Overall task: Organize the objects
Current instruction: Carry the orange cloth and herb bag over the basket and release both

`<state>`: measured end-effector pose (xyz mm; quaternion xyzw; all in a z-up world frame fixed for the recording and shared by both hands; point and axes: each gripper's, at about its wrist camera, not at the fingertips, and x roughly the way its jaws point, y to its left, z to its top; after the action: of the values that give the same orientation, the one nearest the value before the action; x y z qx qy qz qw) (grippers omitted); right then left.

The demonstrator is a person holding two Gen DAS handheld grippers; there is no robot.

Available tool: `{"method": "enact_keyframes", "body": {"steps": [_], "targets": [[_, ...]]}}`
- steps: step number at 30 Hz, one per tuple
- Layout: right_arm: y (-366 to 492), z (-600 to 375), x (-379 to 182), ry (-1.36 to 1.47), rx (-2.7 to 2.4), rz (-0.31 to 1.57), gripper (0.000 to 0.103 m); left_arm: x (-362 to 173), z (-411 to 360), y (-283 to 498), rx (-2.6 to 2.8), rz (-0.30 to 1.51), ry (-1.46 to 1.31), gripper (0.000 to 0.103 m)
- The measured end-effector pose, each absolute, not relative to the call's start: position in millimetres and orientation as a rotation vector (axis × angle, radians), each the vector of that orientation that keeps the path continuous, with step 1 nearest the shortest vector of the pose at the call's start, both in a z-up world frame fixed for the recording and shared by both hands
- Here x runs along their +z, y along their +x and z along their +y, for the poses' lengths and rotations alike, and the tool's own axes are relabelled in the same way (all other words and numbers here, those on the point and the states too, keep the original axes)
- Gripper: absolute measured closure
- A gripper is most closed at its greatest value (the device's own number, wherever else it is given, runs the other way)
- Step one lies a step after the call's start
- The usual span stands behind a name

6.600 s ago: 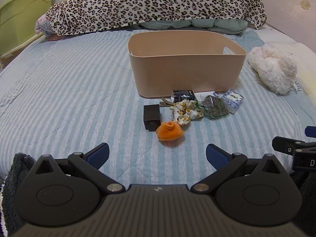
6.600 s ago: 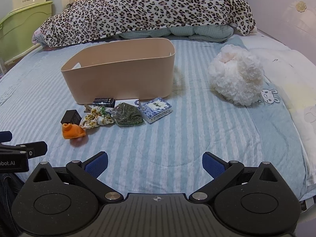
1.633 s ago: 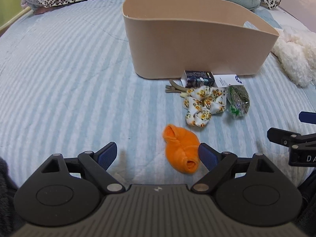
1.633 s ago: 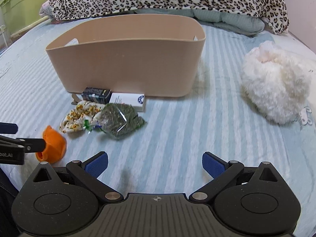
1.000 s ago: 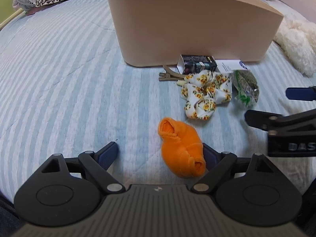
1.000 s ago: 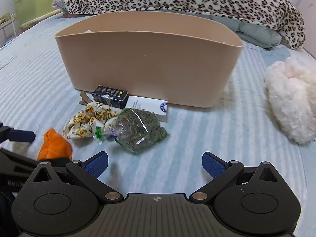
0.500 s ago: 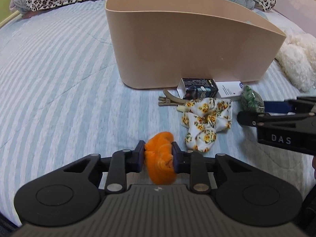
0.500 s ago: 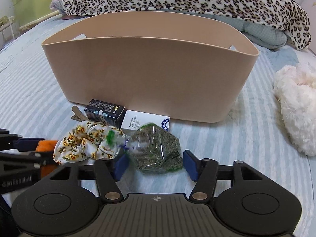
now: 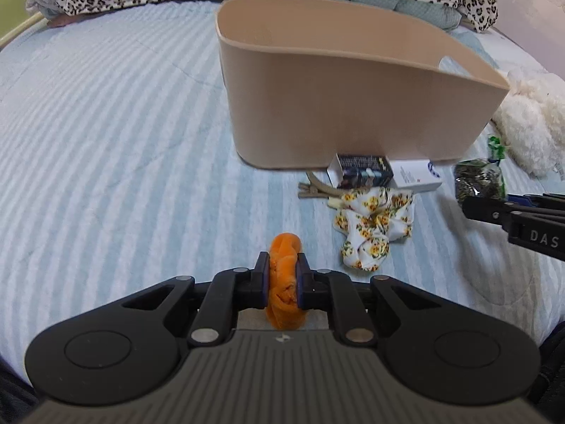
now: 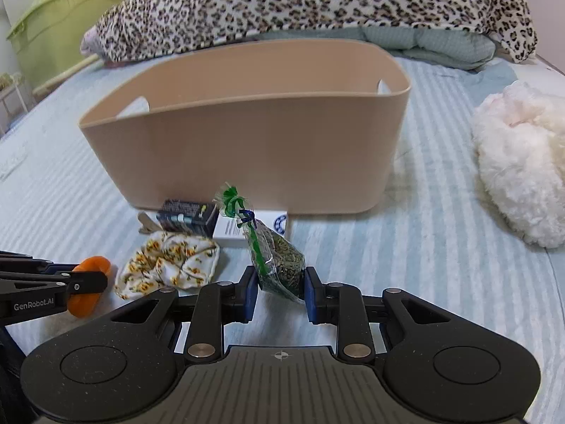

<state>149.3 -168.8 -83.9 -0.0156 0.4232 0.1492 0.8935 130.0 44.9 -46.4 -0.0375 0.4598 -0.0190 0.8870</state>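
The left gripper (image 9: 282, 275) fingers squeeze the orange cloth (image 9: 283, 282); the right gripper (image 10: 279, 291) fingers squeeze the green bag (image 10: 279, 261) near the bin (image 10: 247, 162)

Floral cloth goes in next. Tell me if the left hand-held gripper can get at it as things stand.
Probably not yet: the left hand-held gripper is shut on the orange cloth. The floral cloth lies uncovered just ahead and to its right.
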Motion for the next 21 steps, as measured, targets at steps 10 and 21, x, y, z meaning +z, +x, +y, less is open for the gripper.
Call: {"method": "enact_keyframes", "body": {"steps": [10,21], "targets": [[149.9,-186.6,-34.1,0.026,0.304,0.749,0.078,2.2,42.9,135.3,-0.081,0.828,-0.053,0.088],[188.6,-190.2,17.1,0.033,0.287,0.621,0.078,40.2,30.3,177.9,-0.061,0.699,0.003,0.088]]}}
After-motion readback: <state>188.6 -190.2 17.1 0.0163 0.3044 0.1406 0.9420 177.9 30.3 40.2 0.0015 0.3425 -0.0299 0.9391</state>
